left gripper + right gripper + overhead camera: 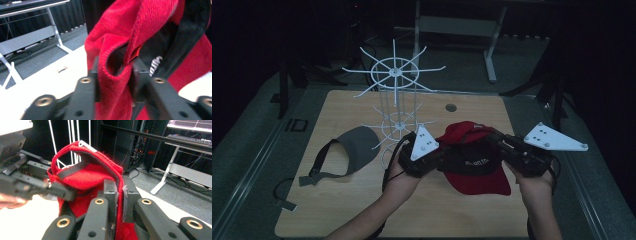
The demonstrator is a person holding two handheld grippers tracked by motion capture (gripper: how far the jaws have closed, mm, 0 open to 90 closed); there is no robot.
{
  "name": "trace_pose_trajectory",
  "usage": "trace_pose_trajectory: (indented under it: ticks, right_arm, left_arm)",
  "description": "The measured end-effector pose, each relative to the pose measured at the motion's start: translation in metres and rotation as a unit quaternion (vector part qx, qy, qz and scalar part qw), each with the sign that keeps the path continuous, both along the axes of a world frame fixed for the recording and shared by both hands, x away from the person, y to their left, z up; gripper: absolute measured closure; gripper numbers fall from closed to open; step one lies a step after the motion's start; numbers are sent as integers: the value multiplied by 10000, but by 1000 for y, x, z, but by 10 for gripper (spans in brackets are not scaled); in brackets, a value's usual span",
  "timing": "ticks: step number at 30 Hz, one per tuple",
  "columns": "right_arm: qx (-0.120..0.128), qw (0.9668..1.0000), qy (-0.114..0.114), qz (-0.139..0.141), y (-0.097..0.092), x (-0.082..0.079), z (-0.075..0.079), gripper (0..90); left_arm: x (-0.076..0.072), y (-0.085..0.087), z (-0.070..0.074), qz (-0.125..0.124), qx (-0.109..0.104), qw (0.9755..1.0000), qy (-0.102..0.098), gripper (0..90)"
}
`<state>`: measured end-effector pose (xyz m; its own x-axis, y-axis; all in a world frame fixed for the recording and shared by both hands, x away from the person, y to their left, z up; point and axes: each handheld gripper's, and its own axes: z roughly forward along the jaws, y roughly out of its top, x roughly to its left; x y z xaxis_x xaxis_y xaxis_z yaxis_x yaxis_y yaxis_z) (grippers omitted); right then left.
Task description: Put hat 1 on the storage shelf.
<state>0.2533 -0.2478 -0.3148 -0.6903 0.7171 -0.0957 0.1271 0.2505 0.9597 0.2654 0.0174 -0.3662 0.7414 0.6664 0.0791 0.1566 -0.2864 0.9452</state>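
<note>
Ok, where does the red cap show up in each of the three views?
High view: red cap low and right of centre, between the two grippers.
Left gripper view: centre and right, its edge between the jaws.
Right gripper view: centre, fabric pinched between the jaws.
Shared landmark: the pale wooden table.

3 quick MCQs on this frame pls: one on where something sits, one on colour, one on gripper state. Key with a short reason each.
1. Where does the grey visor lie?
A. left of the white wire rack
B. hung on the rack
C. in the right gripper

2. What colour is the cap held between the grippers?
A. blue
B. red
C. white

3. State of the left gripper?
A. wide open
B. shut on nothing
C. shut on the cap

Key: 1 A, it lies flat on the table beside the rack; 2 B, red fabric; 3 C, fabric is pinched between its jaws.
</note>
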Motion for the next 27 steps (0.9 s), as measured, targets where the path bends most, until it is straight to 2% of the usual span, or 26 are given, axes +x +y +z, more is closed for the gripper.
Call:
trace_pose_trajectory:
  ticks: [1,4,7,15,19,27]
  right_arm:
    - [-2,10000,4,-7,0,0,-1,846]
    - [36,10000,42,-14,-3,-1,-3,846]
    - [75,10000,60,-13,-6,-3,-7,846]
    - [121,9998,160,5,-13,-22,-22,844]
    - [185,9995,215,106,-14,-33,-30,841]
    - [72,9990,315,315,-10,-51,-42,826]
  left_arm:
    - [0,0,1,28,-28,10000,-26,817]
    - [0,-2,3,72,-29,9999,-76,838]
    - [-1,-3,6,91,-33,9998,-147,847]
    - [-2,-6,13,36,-39,9998,-197,854]
    - [-3,-8,16,-1,-42,9997,-229,857]
    - [-8,-9,24,-159,-11,9994,-309,858]
